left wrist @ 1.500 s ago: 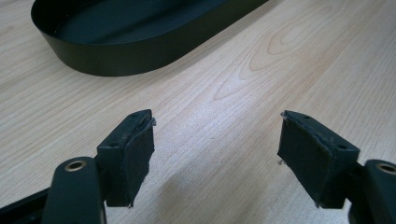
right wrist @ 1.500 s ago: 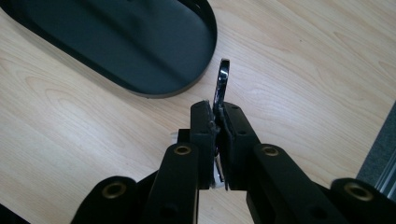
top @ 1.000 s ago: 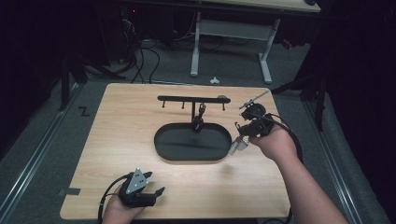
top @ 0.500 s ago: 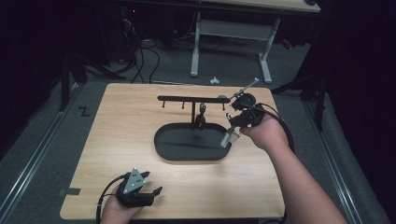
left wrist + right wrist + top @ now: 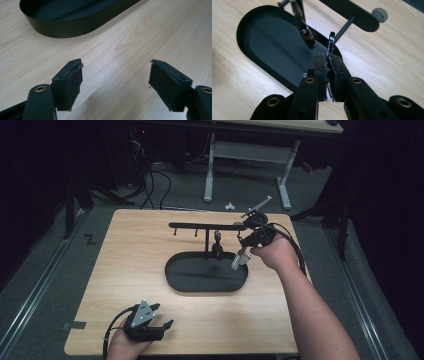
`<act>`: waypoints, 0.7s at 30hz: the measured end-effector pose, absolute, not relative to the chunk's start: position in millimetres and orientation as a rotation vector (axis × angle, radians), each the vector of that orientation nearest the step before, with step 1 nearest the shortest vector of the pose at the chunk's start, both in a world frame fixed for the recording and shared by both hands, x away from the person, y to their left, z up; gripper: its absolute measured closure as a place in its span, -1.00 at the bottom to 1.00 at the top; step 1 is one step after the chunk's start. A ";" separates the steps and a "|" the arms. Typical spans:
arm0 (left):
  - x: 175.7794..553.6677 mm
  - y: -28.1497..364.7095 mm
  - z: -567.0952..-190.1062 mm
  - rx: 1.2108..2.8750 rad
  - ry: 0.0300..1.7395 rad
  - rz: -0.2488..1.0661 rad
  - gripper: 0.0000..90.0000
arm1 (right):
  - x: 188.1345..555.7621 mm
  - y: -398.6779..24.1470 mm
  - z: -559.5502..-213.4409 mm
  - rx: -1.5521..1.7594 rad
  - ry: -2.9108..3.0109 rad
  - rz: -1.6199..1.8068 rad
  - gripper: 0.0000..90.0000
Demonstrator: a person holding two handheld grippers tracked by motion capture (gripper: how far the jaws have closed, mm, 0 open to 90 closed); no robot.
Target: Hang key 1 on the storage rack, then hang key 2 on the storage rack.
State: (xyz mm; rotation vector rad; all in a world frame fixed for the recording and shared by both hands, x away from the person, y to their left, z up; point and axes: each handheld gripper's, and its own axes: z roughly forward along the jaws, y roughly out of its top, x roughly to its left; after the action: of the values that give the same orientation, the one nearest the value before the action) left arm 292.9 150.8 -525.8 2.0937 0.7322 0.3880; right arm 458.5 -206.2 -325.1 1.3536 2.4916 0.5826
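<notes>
Currently the right gripper (image 5: 329,60) is clamping a thin, shiny metal piece (image 5: 330,43) edge-on between nearly closed jaws, holding it above the right end of the black oval tray (image 5: 249,50), just beside a peg of the black hanging rack (image 5: 207,225). Meanwhile the left gripper (image 5: 116,82) is resting near the table's (image 5: 125,250) front edge, jaws gaping wide and gripping nothing.

Pretty dim room overall, most of the light lands on the pale wood surface (image 5: 150,270). Grey carpeted floor (image 5: 45,270) all around it, with a metal rail (image 5: 35,305) running along the left. At the far side there's a white-legged desk (image 5: 247,155), and black cables (image 5: 155,180) tangled on the floor far left. Edges fade to black.
</notes>
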 end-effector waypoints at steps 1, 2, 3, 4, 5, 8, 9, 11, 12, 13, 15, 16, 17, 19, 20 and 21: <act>292.9 150.8 -525.8 2.094 0.732 0.388 -0.40 | 458.5 -206.2 -325.1 1.354 2.492 0.583 0.88; 292.5 149.8 -525.4 2.096 0.723 0.393 -0.40 | 461.3 -208.7 -328.0 1.378 2.491 0.598 0.88; 292.5 149.8 -525.4 2.096 0.723 0.393 -0.40 | 461.3 -208.7 -328.0 1.378 2.491 0.598 0.88; 292.8 149.2 -525.3 2.098 0.717 0.391 -0.40 | 464.5 -210.8 -330.6 1.374 2.494 0.592 0.87; 293.1 149.0 -525.1 2.101 0.714 0.389 -0.40 | 465.9 -212.0 -331.8 1.377 2.496 0.606 0.87; 293.5 148.2 -525.0 2.097 0.713 0.389 -0.40 | 467.5 -213.2 -333.1 1.381 2.488 0.608 0.86; 293.6 147.9 -525.1 2.098 0.713 0.387 -0.40 | 468.0 -213.2 -333.8 1.386 2.483 0.612 0.86; 293.5 147.7 -525.3 2.099 0.711 0.387 -0.40 | 469.6 -212.0 -335.4 1.386 2.479 0.601 0.86; 293.3 147.8 -525.2 2.100 0.713 0.387 -0.40 | 470.8 -211.8 -336.2 1.374 2.481 0.600 0.86; 293.4 148.0 -525.0 2.101 0.713 0.387 -0.40 | 471.9 -211.2 -337.1 1.373 2.478 0.599 0.85; 293.8 148.1 -524.5 2.095 0.714 0.393 -0.40 | 475.0 -210.1 -340.4 1.371 2.456 0.586 0.77; 293.5 147.4 -524.3 2.094 0.717 0.393 -0.40 | 475.5 -209.9 -341.4 1.373 2.448 0.577 0.74; 293.5 147.4 -524.3 2.094 0.717 0.393 -0.40 | 475.5 -209.9 -341.4 1.373 2.448 0.577 0.74; 292.1 146.3 -524.1 2.098 0.712 0.399 -0.40 | 476.3 -210.9 -344.1 1.379 2.431 0.578 0.61; 291.5 146.2 -524.0 2.102 0.709 0.398 -0.40 | 475.9 -213.0 -345.4 1.386 2.412 0.579 0.52; 290.7 146.2 -524.8 2.102 0.709 0.402 -0.40 | 475.2 -213.5 -345.8 1.398 2.406 0.580 0.49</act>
State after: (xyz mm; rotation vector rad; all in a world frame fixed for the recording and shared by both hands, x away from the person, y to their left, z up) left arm 290.7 146.2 -524.8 2.1022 0.7088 0.4018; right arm 475.2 -213.5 -345.8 1.3977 2.4064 0.5804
